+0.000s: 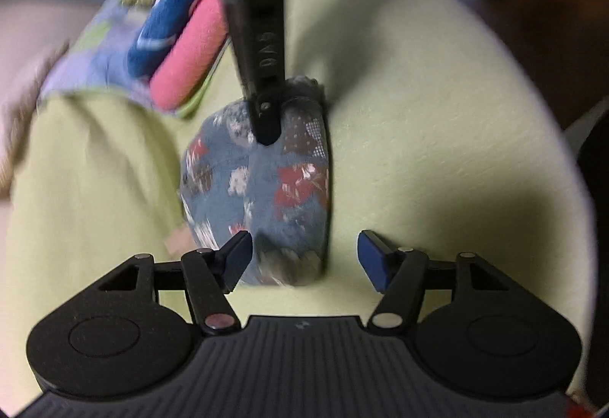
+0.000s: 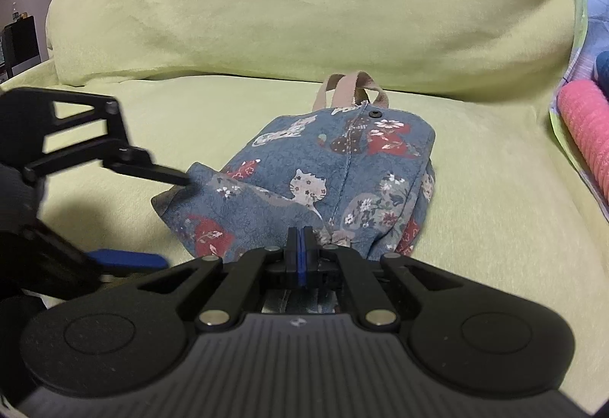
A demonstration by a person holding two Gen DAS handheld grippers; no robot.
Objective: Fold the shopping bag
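So the shopping bag (image 2: pixel 323 185) was lying on the light green blanket (image 2: pixel 304 18), a blue fabric one with cats and red flowers printed on it, already doubled over into a chunky bundle. Its tan handles (image 2: pixel 352 90) stuck out at the far end, toward the big green-covered cushion behind it.

My right gripper (image 2: pixel 302 246) had its jaws pressed fully together, blue pads touching, right at the near edge of the bag. Fabric ran under the fingers, but I honestly couldn't tell if any cloth was actually pinched between them.

My left gripper (image 1: pixel 304 258) was wide open, holding nothing, with the bag's end sitting between the spread fingers. From the right camera, one left finger (image 2: pixel 152 170) was touching the folded corner of the bag.

Off to the side there was a rolled pink towel (image 2: pixel 586 128) next to a blue one.
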